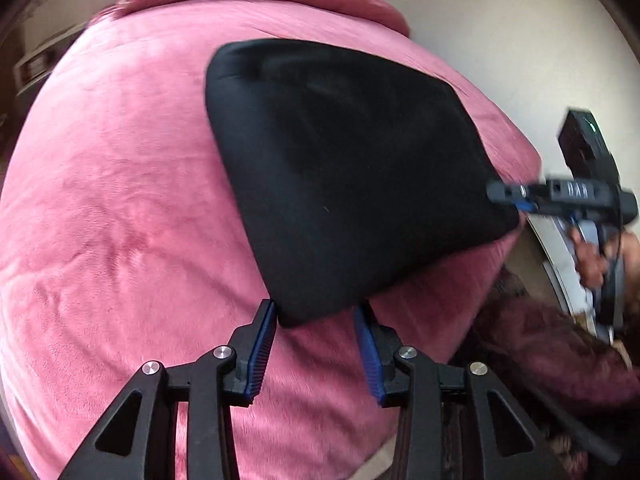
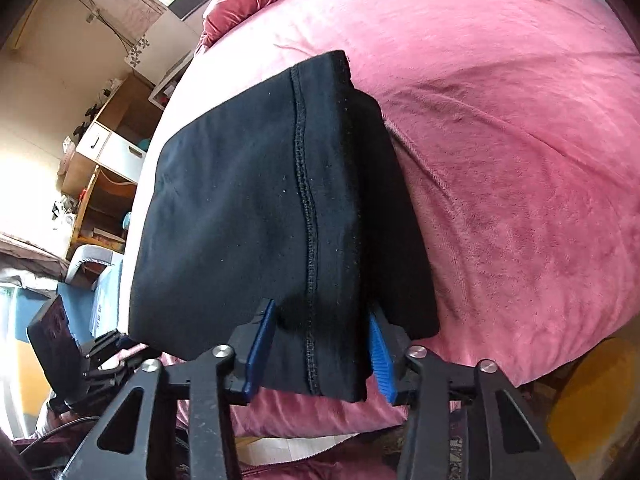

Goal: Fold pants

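Since the black pants (image 1: 352,176) sit folded on the pink bed (image 1: 120,200) | our left tool (image 1: 316,344) and right tool (image 2: 322,344) each straddle a near corner, spread, not pinching | both equally near.

My left gripper (image 1: 316,312), black linkage arms carrying ribbed blue pads (image 1: 262,352), points steeply down; its jaws stand parted, one pad on either side of a cloth corner, neither visibly pressing on it. My right gripper (image 2: 322,316), of the same build, also points steeply down, jaws parted either side of a cloth edge, and I cannot tell whether the pads bear on it. In the left wrist view the right gripper shows side-on at the far right, its handle held in a hand (image 1: 592,256).
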`<action>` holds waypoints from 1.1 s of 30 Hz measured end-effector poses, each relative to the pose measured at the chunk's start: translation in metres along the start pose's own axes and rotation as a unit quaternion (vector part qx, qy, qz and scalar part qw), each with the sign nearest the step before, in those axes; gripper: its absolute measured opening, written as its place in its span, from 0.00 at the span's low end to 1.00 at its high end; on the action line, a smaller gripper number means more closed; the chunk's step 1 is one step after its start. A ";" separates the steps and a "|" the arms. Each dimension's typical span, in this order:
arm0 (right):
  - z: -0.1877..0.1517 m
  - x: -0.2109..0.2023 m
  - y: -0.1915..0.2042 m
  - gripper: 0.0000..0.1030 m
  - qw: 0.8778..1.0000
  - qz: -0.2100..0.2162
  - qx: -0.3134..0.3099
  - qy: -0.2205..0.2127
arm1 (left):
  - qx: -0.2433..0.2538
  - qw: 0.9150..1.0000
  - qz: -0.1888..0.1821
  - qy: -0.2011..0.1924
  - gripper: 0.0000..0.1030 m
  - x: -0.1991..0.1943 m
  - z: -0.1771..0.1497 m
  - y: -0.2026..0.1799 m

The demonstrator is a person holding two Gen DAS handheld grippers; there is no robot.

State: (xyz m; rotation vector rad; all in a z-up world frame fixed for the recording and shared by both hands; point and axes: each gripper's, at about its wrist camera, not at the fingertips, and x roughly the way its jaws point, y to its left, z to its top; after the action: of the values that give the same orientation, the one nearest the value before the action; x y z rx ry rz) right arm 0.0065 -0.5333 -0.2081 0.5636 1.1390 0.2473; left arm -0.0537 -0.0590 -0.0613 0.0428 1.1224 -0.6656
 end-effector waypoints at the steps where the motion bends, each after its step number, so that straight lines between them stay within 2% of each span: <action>1: 0.001 0.002 0.001 0.23 1.000 -0.002 -0.003 0.001 | -0.008 1.000 0.006 -0.011 0.28 -0.002 0.000 0.002; 3: 0.000 0.003 0.003 0.16 1.000 -0.005 -0.008 0.000 | -0.013 1.000 0.010 -0.025 0.15 -0.006 -0.001 0.004; 4: 0.000 0.001 0.005 0.14 1.000 -0.006 -0.013 -0.004 | -0.004 0.999 0.027 -0.028 0.10 -0.007 -0.003 0.001; 5: -0.001 -0.004 0.009 0.13 1.000 -0.006 -0.021 -0.010 | 0.008 0.998 0.045 -0.032 0.09 -0.009 -0.007 -0.004; 6: -0.002 -0.009 0.012 0.13 0.999 -0.008 -0.029 -0.017 | 0.011 0.999 0.042 -0.033 0.08 -0.010 -0.009 -0.005; 9: -0.005 -0.022 0.015 0.12 0.998 -0.024 -0.042 -0.035 | 0.016 0.999 0.038 -0.021 0.08 -0.008 -0.013 -0.007; 13: -0.005 0.007 0.001 0.12 0.998 -0.058 -0.035 -0.006 | 0.042 0.998 0.042 -0.013 0.09 -0.004 -0.013 -0.017; 15: -0.002 0.013 -0.002 0.12 0.998 -0.056 -0.023 -0.009 | 0.040 0.998 0.043 -0.023 0.14 -0.012 -0.012 -0.018; 17: -0.001 0.012 0.000 0.13 0.998 -0.050 -0.024 -0.010 | 0.024 0.998 0.045 -0.028 0.23 -0.019 -0.010 -0.016; 19: -0.001 0.010 0.003 0.15 0.998 -0.048 -0.031 -0.009 | 0.009 0.998 0.039 -0.041 0.25 -0.034 -0.008 -0.012; 24: -0.004 0.000 0.004 0.22 0.999 -0.038 -0.023 -0.008 | 0.028 0.992 0.074 -0.100 0.29 -0.075 -0.002 -0.019; 26: -0.003 -0.001 0.007 0.25 0.998 -0.047 -0.029 -0.006 | 0.026 0.990 0.080 -0.118 0.32 -0.085 0.006 -0.019; 29: 0.000 -0.007 0.015 0.35 0.997 -0.060 -0.037 -0.014 | 0.031 0.987 0.094 -0.127 0.32 -0.082 0.030 -0.020; 31: 0.006 -0.012 0.018 0.45 0.997 -0.062 -0.039 -0.023 | 0.034 0.986 0.101 -0.129 0.33 -0.080 0.036 -0.020; 33: 0.017 -0.016 0.017 0.48 0.997 -0.063 -0.043 -0.034 | 0.043 0.985 0.105 -0.126 0.34 -0.073 0.043 -0.022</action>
State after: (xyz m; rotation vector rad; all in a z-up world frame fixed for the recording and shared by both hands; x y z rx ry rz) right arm 0.0173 -0.5320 -0.1813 0.4202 1.0878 0.1660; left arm -0.0489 -0.0579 0.0260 0.1439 0.8311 -0.5135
